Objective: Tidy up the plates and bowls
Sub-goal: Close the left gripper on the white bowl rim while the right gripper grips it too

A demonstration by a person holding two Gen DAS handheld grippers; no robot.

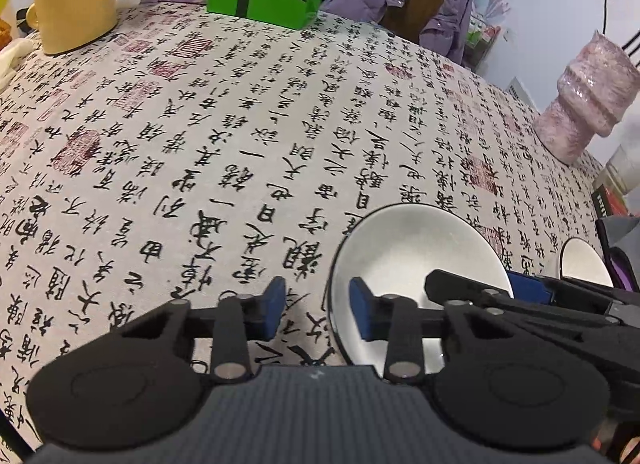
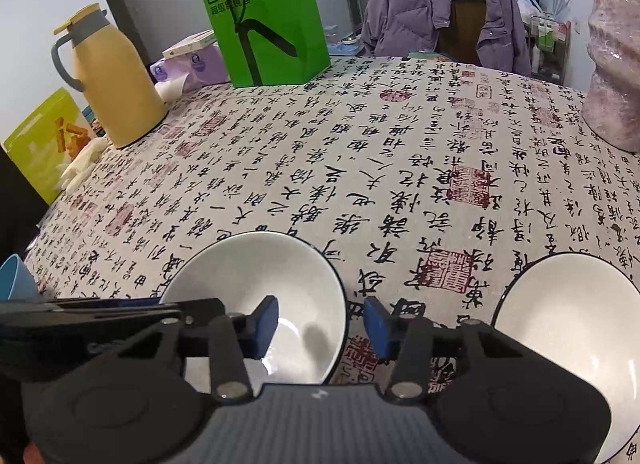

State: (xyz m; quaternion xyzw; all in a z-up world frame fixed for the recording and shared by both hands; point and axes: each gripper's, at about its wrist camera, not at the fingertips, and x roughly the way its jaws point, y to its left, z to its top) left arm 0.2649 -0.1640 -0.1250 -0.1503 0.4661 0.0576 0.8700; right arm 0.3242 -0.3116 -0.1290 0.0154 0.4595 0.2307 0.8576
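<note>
The white bowl is straddled at opposite rims by the left gripper and right gripper, apparently for a two-sided lift. Both jaws are seen spread, not yet pinching. A second bowl is set just beside it on the tablecloth.

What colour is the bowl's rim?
Black, on the round white ceramic bowl; clearest in the right wrist view.

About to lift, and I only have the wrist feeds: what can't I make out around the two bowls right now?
- Near bowl, right wrist view: its near rim is hidden by the right tongs.
- Second bowl, right wrist view: cut off by the frame's edge and the tongs' body.
- Left wrist view: whether the left tongs pinch the rim; a gap shows.
</note>
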